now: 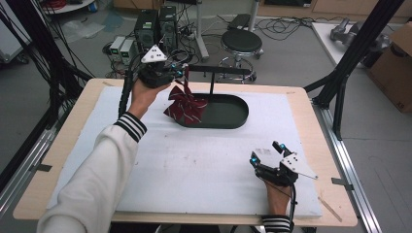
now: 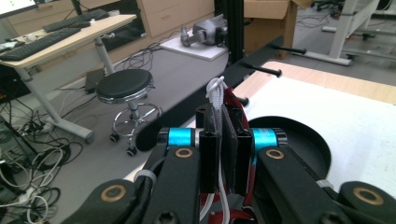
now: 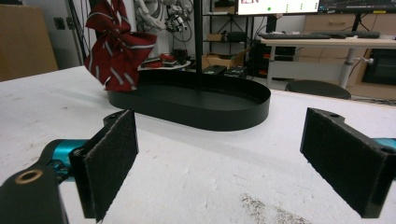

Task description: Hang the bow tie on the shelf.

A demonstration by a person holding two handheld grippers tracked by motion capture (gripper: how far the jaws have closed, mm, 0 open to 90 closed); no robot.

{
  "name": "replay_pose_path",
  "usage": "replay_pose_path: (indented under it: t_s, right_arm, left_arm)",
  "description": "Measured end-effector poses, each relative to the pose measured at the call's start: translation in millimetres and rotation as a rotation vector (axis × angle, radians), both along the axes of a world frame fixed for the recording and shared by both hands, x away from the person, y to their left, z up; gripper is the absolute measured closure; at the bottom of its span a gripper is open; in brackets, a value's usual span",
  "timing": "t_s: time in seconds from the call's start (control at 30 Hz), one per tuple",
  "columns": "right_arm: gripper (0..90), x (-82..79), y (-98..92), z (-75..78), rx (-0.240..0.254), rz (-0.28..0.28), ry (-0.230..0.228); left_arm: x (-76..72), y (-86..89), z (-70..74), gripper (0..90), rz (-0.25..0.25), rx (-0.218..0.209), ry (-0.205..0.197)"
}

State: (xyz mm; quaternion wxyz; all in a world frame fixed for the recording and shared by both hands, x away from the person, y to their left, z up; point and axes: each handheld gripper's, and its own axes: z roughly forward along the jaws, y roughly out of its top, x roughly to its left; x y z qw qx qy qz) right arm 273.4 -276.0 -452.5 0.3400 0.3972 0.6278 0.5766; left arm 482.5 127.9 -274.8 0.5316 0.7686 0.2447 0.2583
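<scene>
A dark red bow tie [image 1: 184, 104] with pale stripes hangs over the left end of a black oval tray [image 1: 233, 124], its lower edge at the tray's rim. My left gripper [image 1: 180, 74] is shut on its top, just left of the black crossbar [image 1: 218, 71] of the tray's upright stand. In the left gripper view, the gripper [image 2: 226, 140] pinches the bow tie [image 2: 232, 100] and its white strap [image 2: 216, 93] above the tray [image 2: 299, 135]. My right gripper [image 1: 266, 151] rests open at the front right of the white mat. In the right gripper view, that gripper [image 3: 233, 154] has nothing between its pads and faces the tray [image 3: 196, 112] and bow tie [image 3: 116, 46].
A white mat [image 1: 194, 160] covers a wooden table [image 1: 63, 145]. Behind the table stand a black stool [image 1: 241, 42] and computer towers [image 1: 155, 26] among cables. A black frame post [image 1: 340, 87] rises at the table's right rear corner, with a cardboard box [image 1: 396, 63] beyond.
</scene>
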Motion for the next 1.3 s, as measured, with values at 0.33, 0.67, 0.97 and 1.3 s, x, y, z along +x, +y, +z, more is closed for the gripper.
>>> replay_pose_path:
  t_s: [0.33,0.67,0.97,1.3]
  right_arm:
    - [10.4,0.2,-0.2,0.0,-0.001,0.000,-0.003]
    - [10.4,0.1,0.0,-0.1,-0.001,0.000,-0.001]
    - [10.4,0.3,-0.2,-0.1,-0.001,0.000,-0.002]
    - [10.4,0.4,-0.4,-0.2,0.002,0.002,-0.003]
  left_arm:
    - [19.4,-6.4,-2.4,85.5,0.027,0.030,0.016]
    - [31.1,-5.3,-13.9,85.5,0.072,0.050,0.046]
    - [33.2,-0.8,-22.4,85.4,0.093,0.073,0.066]
    - [32.0,2.3,-28.5,85.2,0.115,0.112,0.091]
